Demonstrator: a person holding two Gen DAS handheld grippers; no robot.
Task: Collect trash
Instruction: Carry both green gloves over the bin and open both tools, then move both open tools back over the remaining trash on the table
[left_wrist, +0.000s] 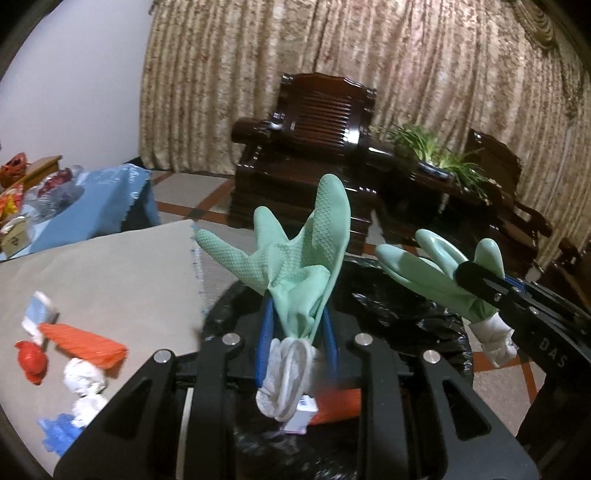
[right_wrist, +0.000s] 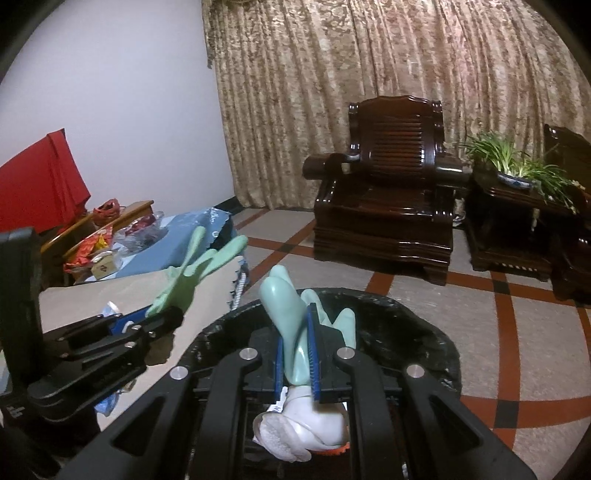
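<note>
Behind everything we see a patterned curtain (right_wrist: 369, 92) and a dark wooden armchair (right_wrist: 391, 206) on tiled floor. Below us gapes a bin lined with a black trash bag (right_wrist: 424, 339). Our left tool (left_wrist: 295, 325) is clenched on a textured green glove (left_wrist: 299, 258), fingers pointing to 12 o'clock above the bag. Our right tool (right_wrist: 295, 365) grips a second green glove (right_wrist: 288, 314) over the same bag. At 9 o'clock, orange, red, white and blue scraps (left_wrist: 74, 354) lie on the table (left_wrist: 110, 273).
</note>
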